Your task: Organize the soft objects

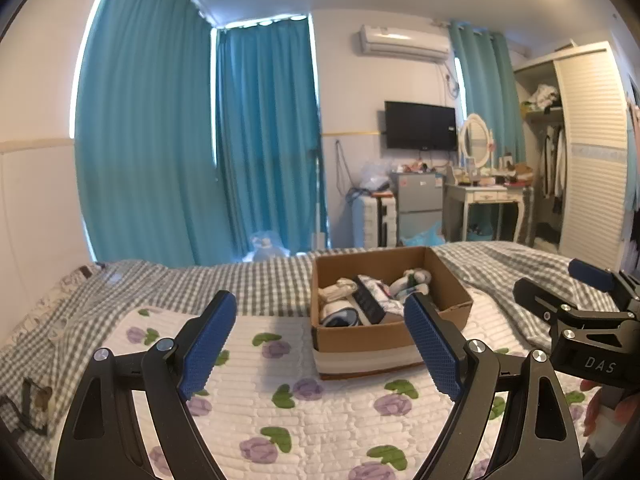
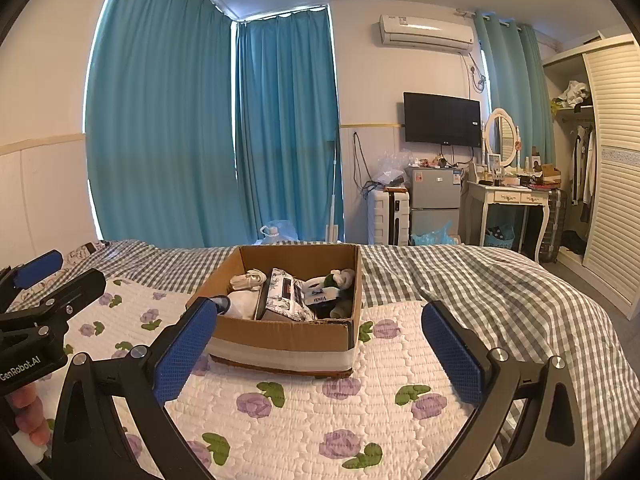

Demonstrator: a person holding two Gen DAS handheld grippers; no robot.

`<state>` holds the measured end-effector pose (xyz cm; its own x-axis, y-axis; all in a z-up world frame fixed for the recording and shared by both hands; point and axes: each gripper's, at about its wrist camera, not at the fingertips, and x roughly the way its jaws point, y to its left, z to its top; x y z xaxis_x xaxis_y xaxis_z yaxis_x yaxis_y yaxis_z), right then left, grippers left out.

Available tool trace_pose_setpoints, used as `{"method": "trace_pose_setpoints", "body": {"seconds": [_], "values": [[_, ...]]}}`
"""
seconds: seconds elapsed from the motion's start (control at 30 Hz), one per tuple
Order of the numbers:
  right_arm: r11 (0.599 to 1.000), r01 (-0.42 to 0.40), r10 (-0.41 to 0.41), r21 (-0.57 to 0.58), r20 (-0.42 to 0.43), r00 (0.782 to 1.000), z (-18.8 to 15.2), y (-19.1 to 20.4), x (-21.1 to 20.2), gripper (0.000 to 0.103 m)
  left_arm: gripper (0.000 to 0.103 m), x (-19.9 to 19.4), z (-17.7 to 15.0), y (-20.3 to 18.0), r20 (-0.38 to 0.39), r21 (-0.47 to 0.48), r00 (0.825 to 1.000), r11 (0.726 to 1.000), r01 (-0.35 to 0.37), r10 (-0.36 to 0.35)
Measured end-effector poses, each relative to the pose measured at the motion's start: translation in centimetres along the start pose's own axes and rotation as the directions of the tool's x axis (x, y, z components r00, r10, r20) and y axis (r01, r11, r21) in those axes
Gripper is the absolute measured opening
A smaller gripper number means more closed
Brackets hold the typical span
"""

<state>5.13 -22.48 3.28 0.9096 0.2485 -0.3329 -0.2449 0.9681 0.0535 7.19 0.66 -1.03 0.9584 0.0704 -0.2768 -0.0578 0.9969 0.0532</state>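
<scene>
Hovering over our quilt (image 2: 304,412), both grippers spread and empty.
Our left gripper (image 1: 320,332) and right gripper (image 2: 316,340) face the filled cardboard box (image 2: 280,340).

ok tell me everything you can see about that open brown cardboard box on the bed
The open brown cardboard box is rectangular and lidless, with a pale band around its lower wall. It sits flat on the white quilt with purple flowers on the bed. Inside lie a patterned tissue pack, pale rolled cloths and a green and white plush toy. Neither gripper touches it.
</scene>
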Motion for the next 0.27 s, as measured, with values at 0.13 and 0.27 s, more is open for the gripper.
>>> {"method": "trace_pose_setpoints", "body": {"seconds": [0.13, 0.27], "values": [[1.000, 0.002, -0.002, -0.002, -0.003, 1.000, -0.25, 0.14, 0.15, 0.103, 0.087, 0.07, -0.15, 0.22, -0.004, -0.004, 1.000, 1.000, 0.005, -0.005], [1.000, 0.001, -0.001, -0.002, -0.005, 1.000, -0.33, 0.19, 0.19, 0.103, 0.087, -0.18, -0.21, 0.08, 0.008, 0.007, 1.000, 1.000, -0.002, 0.002]]}}
